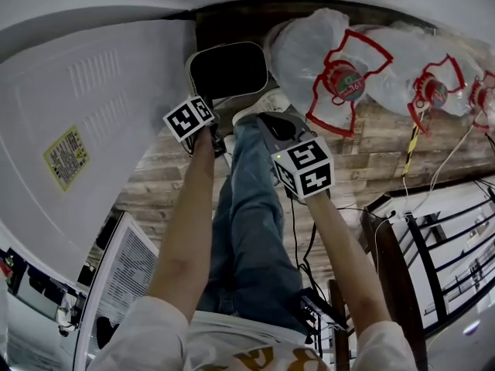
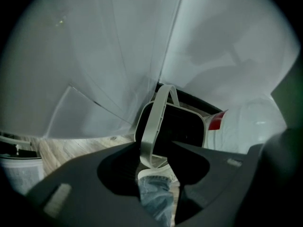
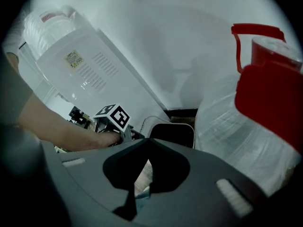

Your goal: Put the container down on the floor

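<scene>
Holding a light bin by its handle

Right gripper (image 3: pixel 144 143): jaws together, empty. Left gripper (image 2: pixel 154 148) pinches the thin pale handle (image 2: pixel 156 117). Farther off, at upper centre, the container (image 1: pixel 228 69) sits close to the wooden floor (image 1: pixel 387 141). It looks like stiff, light plastic, so the handle suits.

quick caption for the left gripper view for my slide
Left gripper shut on the container by its white handle, wood floor beyond.

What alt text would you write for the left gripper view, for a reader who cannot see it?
The left gripper is shut on the pale handle of a dark, white-rimmed container over a wood floor. White panels rise behind it, a jug sits to its right, and a jeans leg shows below.
</scene>
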The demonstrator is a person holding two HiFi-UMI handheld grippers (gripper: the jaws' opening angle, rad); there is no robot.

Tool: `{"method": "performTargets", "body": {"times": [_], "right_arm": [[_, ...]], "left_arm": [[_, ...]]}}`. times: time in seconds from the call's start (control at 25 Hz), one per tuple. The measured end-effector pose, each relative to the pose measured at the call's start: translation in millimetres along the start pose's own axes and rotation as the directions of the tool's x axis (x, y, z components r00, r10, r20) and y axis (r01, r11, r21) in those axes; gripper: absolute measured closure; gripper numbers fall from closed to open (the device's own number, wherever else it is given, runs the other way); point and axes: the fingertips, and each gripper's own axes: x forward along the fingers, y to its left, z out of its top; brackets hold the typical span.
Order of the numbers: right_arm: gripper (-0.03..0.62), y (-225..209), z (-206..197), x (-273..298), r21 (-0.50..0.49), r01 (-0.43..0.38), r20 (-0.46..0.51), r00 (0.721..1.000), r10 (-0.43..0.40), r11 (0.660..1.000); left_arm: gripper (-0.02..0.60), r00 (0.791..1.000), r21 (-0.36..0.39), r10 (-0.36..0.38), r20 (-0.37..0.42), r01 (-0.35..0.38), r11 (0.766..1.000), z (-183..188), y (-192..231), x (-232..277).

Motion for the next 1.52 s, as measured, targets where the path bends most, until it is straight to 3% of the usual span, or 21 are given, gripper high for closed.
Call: {"method": "performTargets", "body": {"times": [0.28,0.56,0.68,0.88,1.08,1.36,1.52], "right_arm": [[0.566,-7,10,-8,0.103,-0.001,0.062,0.998,-0.005,0.995],[0.566,2,14,-14,0.054,0.017,0.083,0.996,-0.021,0.998],[0.566,7,17,-20,0.027,0.027,0.093,0.995,-0.030,0.999],[0.566,13,31,-39,-0.016,0.083,0.132,0.988,-0.080,0.996],[0.566,15,42,-60,-0.021,0.126,0.162,0.979,-0.121,0.992],[0.566,35,59,-99,-0.057,0.172,0.175,0.971,-0.160,0.983],[0.566,47,73,-134,-0.065,0.193,0.202,0.963,-0.176,0.979]], "left_arm": [[0.386,1.000,0.008,0.003,0.019,-0.003,1.000,2,5,-6],[0.385,0.998,0.049,-0.038,0.043,0.036,0.998,7,-11,-19],[0.390,0.995,0.105,-0.072,0.067,0.065,0.992,15,-26,-32],[0.416,0.984,0.205,-0.135,0.119,0.108,0.973,35,-45,-61],[0.491,0.969,0.286,-0.204,0.143,0.156,0.945,44,-61,-94],[0.549,0.940,0.339,-0.296,0.170,0.226,0.913,43,-76,-161],[0.580,0.902,0.369,-0.395,0.175,0.312,0.876,33,-99,-213]]}}
